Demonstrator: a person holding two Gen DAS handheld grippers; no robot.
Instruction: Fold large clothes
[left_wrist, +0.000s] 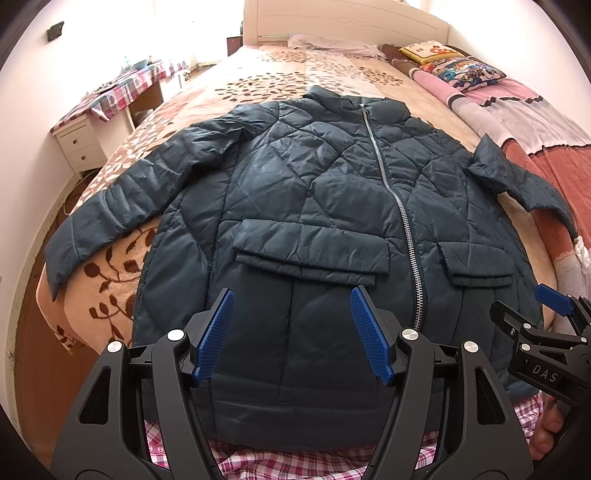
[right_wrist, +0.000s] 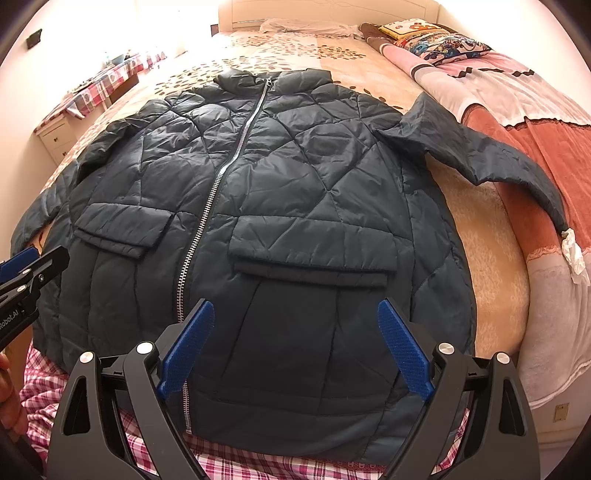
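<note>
well, surroundings: a bed (left_wrist: 280, 74) with a leaf-patterned blanket carries everything; a white headboard (left_wrist: 343, 18) stands at its far end.
jacket: a dark quilted jacket (left_wrist: 314, 206) lies flat, front up and zipped, in the middle of the bed, collar toward the headboard, hem toward the cameras.
sleeves: the sleeve on the left of the view (left_wrist: 110, 210) stretches out to the bed's edge; the other sleeve (right_wrist: 491, 162) lies angled out over the pink bedding (right_wrist: 524, 122), a white scrap (right_wrist: 574, 254) at its cuff.
pockets: two flap pockets (left_wrist: 310, 254) sit either side of the zipper (left_wrist: 399, 206), flaps down; contents cannot be seen.
far corner: patterned pillows (left_wrist: 458, 70) are piled at the right of the headboard, well apart from the jacket.
beside the bed: a desk (left_wrist: 122, 88) under a checked cloth, with small items too blurred to name, and a white drawer unit (left_wrist: 79, 147).
near edge: pink checked fabric (right_wrist: 258, 469) shows under the hem.
left claw (left_wrist: 291, 332): spread wide, holding nothing, above the lower hem.
right claw (right_wrist: 295, 347): spread wide, holding nothing, above the hem below the pocket.
</note>
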